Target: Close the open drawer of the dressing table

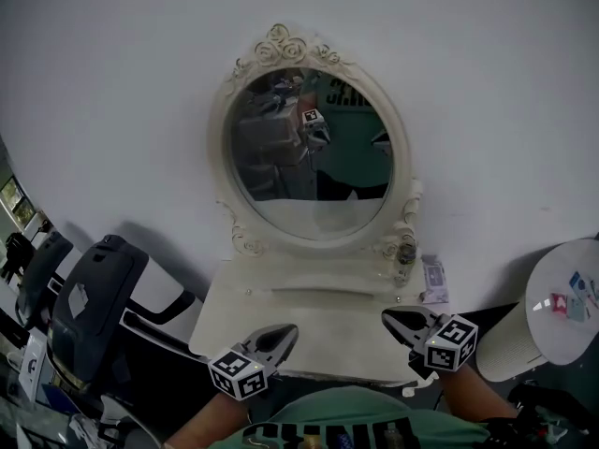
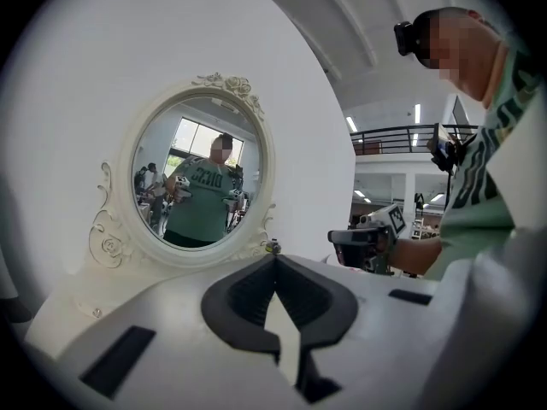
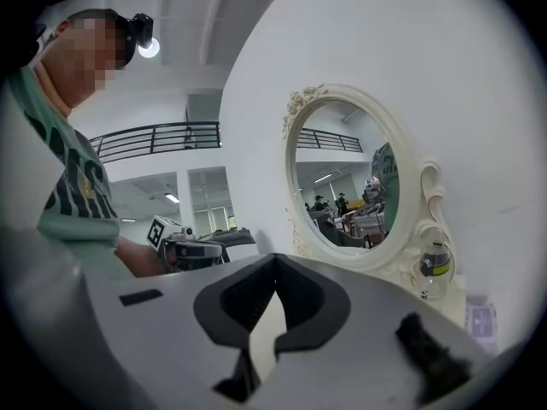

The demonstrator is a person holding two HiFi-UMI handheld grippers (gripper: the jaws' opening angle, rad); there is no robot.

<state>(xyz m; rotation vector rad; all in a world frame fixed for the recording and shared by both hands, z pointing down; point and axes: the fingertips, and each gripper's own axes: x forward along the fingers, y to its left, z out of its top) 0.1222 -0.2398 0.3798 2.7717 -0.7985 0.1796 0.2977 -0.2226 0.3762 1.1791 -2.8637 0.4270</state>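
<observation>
While both grippers hang in front of the dressing table (image 1: 281, 314), neither one touches it, as far as I can see. Quick count: one white dressing table against the white wall, and one oval mirror (image 1: 314, 157) with a curly frame on top of it.

Two grippers. The left gripper (image 1: 288, 331) is over the near left part of the tabletop, and the right gripper (image 1: 388, 318) is over the near right part. They're well apart and both point toward the mirror. Each has one marker cube, so two cubes: left cube (image 1: 239, 374) and right cube (image 1: 451, 342).

Fingers: in the left gripper view the left gripper (image 2: 274, 256) has its tips pressed together with nothing between them. Same story in the right gripper view, where the right gripper (image 3: 274, 256) is pinched closed and empty. Each camera also catches the other gripper off to the side.

As for the drawer, I honestly can't tell whether it's sticking out. The table's near edge sits under the grippers and the person's green shirt (image 1: 356, 419). What I can see is two small knobs on the low strip under the mirror, left knob (image 1: 248, 292) and right knob (image 1: 397, 298).

Other stuff: one small bottle (image 1: 406, 251) stands at the mirror's right foot, with one small packet (image 1: 433, 279) just beside it. One round white side table (image 1: 552, 337) is off to the right, and some bulky black gear (image 1: 94, 297) is on the left.
</observation>
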